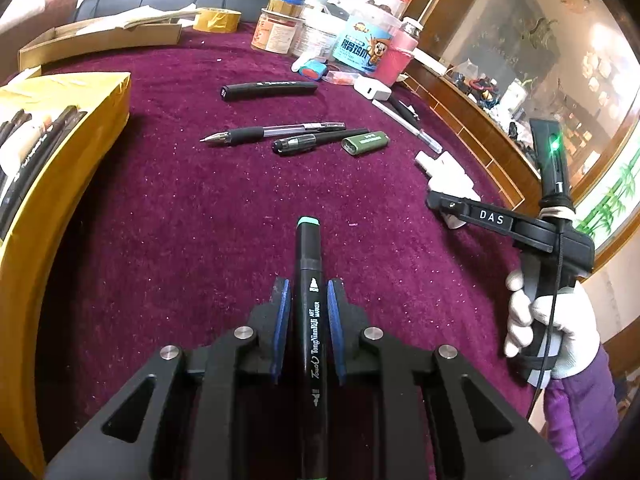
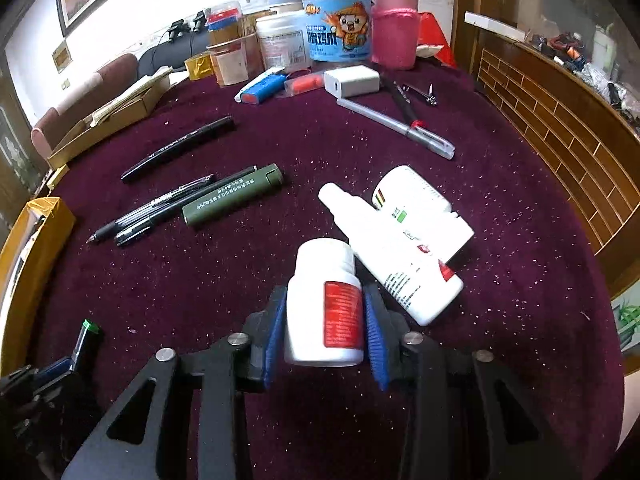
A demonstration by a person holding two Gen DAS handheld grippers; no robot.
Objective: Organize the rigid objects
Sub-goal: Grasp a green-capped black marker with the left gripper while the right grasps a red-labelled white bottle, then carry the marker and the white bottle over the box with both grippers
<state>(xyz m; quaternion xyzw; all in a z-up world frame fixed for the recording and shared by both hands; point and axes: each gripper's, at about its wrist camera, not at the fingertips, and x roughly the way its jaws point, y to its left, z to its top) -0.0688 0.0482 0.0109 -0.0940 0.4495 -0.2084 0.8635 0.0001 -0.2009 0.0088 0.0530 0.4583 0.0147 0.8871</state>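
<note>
Here, in the left wrist view, the left gripper (image 1: 308, 320) is clamped on a black art marker (image 1: 311, 304), its green-capped tip pointing up the middle of the frame over the purple cloth (image 1: 180, 220). By my reading the step is carrying this marker to the yellow box (image 1: 68, 152) at the left edge, where other markers already lie; the next move calls for a swing left and a clean drop into that box. Loose pens (image 1: 276, 134) and a green lighter (image 1: 365, 143) lie in the upper middle, well clear of the path.

In the right wrist view, the right gripper (image 2: 325, 320) grips a small white bottle (image 2: 325, 304) with a red label at lower centre. Two more white bottles (image 2: 404, 240) lie just beside it to the right, overlapping; they could be knocked. Jars (image 2: 336, 24) crowd the top edge.
</note>
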